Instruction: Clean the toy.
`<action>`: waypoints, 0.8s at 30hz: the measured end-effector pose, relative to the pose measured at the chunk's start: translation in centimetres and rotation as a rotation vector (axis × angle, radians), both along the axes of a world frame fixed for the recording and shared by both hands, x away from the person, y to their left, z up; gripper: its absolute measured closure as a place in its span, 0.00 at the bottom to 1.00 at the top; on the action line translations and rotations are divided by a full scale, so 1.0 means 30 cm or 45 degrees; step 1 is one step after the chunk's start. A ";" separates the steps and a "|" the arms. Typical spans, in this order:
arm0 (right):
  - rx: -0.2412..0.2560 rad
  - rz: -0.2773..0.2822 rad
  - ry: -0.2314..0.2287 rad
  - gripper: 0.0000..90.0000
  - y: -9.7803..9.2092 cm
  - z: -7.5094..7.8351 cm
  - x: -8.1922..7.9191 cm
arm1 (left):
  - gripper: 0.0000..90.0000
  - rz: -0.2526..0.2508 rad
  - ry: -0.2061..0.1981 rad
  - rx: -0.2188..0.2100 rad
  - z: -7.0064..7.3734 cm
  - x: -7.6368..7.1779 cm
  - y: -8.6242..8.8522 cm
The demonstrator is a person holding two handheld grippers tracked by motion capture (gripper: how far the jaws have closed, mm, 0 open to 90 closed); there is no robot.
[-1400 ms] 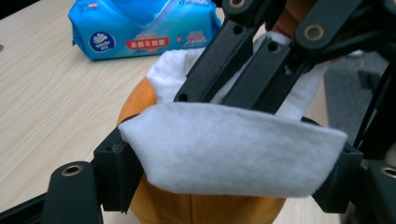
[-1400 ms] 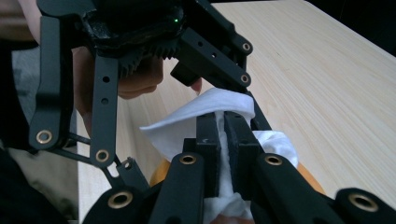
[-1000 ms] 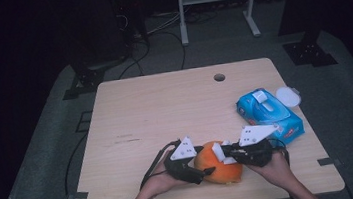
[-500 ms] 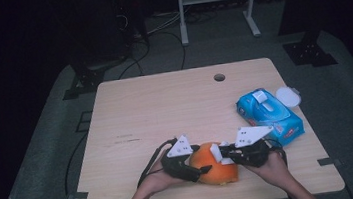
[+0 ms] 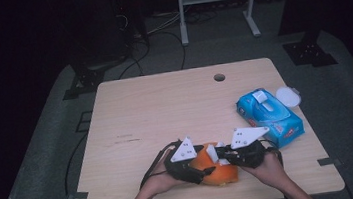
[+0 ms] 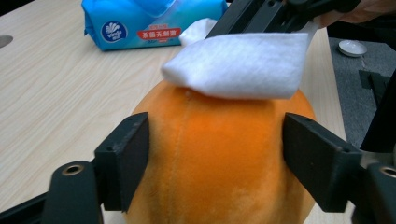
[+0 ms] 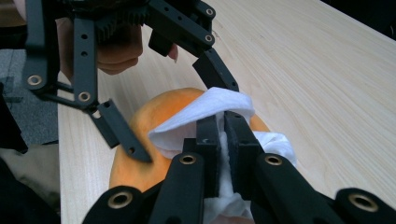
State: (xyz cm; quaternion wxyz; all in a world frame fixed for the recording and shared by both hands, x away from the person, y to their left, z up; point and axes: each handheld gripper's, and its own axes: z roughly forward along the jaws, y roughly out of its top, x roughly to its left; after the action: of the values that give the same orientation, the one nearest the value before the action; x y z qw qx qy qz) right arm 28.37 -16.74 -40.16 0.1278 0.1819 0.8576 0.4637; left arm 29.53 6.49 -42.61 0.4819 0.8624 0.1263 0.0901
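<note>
At the near edge of the table (image 5: 165, 106), in the high view, we hold an orange plush fruit (image 5: 217, 168) between both tools: the left gripper (image 5: 195, 170) clasps it from its side while the right gripper (image 5: 223, 155) comes over its top with a white wipe (image 5: 211, 152). The blue wipes pack (image 5: 269, 114), with a round white lid (image 5: 289, 96) just beside it, lies apart to the right.

In the left gripper view, our jaws sit narrow against both flanks of the plush fruit (image 6: 219, 154), pressing the pile in slightly. The folded wipe (image 6: 238, 65) lies flat across the crown. To wipe well, we judge this grip should stay firm but not squeeze harder, so the soft body does not bulge or roll under the stroke.

In the right gripper view, our jaws are pinched tight on the wipe (image 7: 210, 116), which folds over their tips onto the orange surface (image 7: 140, 135). The left gripper (image 7: 154, 93) brackets the fruit beyond. We think short, light strokes along the seam, keeping cloth rather than jaw tips on the plush, would serve best, and the fold must not slip loose.
</note>
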 end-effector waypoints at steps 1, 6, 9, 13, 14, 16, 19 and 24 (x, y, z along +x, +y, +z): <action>0.002 -0.004 0.005 0.94 -0.005 0.000 0.002 | 0.29 0.007 0.002 0.004 -0.002 0.004 0.004; 0.006 -0.022 0.038 0.94 -0.035 -0.012 0.009 | 0.31 0.056 0.070 -0.017 -0.021 0.030 0.035; 0.002 -0.029 0.053 0.94 -0.051 -0.015 0.008 | 0.31 0.071 0.093 -0.024 -0.025 0.039 0.048; -0.002 -0.027 0.051 0.94 -0.052 -0.017 0.008 | 0.28 0.039 0.075 -0.021 -0.013 0.035 0.043; -0.002 -0.025 0.052 0.94 -0.048 -0.018 0.007 | 0.26 0.018 0.059 -0.029 -0.005 0.032 0.042; -0.002 -0.011 0.044 0.94 -0.038 -0.019 0.006 | 0.23 -0.021 0.004 -0.055 0.010 0.024 0.039; 0.011 0.016 0.033 0.93 -0.010 -0.014 0.008 | 0.22 -0.061 -0.032 -0.030 0.012 0.011 0.019; -0.020 0.009 0.005 0.94 0.011 -0.009 0.010 | 0.30 0.001 0.014 0.001 -0.001 0.024 0.032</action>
State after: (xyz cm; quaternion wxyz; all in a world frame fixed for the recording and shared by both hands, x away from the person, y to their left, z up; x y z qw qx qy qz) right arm 28.66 -16.40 -40.42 0.1259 0.1789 0.8622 0.4570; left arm 30.26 7.45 -42.65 0.4809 0.8630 0.1292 0.0854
